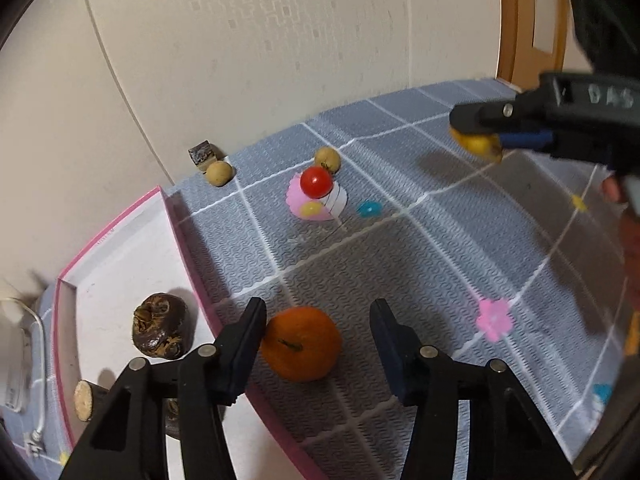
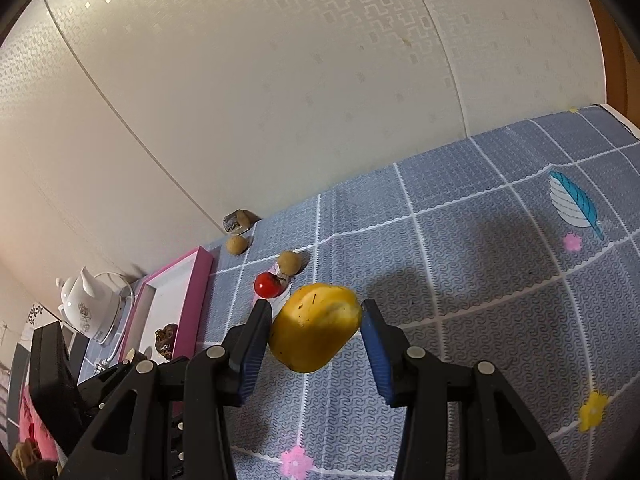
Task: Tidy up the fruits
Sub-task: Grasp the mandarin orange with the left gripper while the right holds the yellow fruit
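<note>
Over blue tablecloth (image 2: 500, 280) — right tool (image 2: 316, 334) grips yellow fruit (image 2: 316, 332) crosswise.

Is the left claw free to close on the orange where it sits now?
Probably yes. The left claw is open with the orange between its fingers, nearer the left one, on the tablecloth. The pink tray edge sits close alongside.

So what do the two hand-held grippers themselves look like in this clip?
Both look alike. The left hand-held gripper has black angular plastic linkage arms with round silver pivot pins, and its fingers carry dark blue ribbed pads. The right hand-held gripper has brighter blue ribbed pads; its body bears embossed lettering, too blurred to read. No cables visible.
</note>
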### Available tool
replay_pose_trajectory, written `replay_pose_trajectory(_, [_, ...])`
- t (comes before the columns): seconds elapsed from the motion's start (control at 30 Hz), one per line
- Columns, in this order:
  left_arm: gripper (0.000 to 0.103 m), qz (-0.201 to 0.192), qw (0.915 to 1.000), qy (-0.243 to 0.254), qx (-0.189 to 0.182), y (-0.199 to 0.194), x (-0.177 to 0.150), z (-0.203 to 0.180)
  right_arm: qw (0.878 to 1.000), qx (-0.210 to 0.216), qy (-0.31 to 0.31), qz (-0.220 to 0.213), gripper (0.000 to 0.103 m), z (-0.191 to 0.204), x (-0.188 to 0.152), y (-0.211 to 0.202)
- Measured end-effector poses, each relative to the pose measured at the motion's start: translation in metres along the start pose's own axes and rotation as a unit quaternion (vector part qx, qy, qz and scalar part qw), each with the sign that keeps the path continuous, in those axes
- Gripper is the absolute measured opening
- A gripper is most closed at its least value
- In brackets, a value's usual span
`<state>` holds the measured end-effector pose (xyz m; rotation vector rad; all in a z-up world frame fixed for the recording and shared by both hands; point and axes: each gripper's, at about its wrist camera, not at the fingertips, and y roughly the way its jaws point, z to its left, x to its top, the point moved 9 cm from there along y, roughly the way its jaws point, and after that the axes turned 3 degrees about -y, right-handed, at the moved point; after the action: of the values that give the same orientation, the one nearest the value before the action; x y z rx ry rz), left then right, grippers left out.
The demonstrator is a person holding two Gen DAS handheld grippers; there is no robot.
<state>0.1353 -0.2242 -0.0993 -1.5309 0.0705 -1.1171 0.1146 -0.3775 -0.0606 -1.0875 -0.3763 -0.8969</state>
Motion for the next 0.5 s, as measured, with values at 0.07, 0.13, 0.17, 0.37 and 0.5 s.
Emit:
replay_pose_trajectory(0.07, [0.048,0.003,0.9997,0.012,0.020,0.006,-0.002,0.003,1.000,0.000,0.001,0.000,0.046,0.000,0.000,0.000])
replay_pose_trajectory(0.13, [0.040,0.002,0.9991,0.021,0.036,0.008,-0.004,0.008,1.000,0.001,0.002,0.001,0.046,0.000,-0.001,0.001])
replay_pose_trajectory(0.17, [0.040,0.000,0.9993,0.019,0.033,0.008,-0.005,0.010,1.000,0.001,0.002,0.002,0.046,0.000,-0.001,0.001])
replay_pose_trajectory(0.37, [0.040,-0.023,0.9994,-0.025,-0.005,0.001,-0.007,0.015,1.000,0.000,0.001,0.002,0.046,0.001,-0.002,0.002])
replay_pose_trajectory(0.5, [0.040,-0.051,0.9957,-0.066,-0.039,-0.017,-0.006,0.016,1.000,-0.001,-0.005,0.004,0.046,0.003,-0.003,0.004])
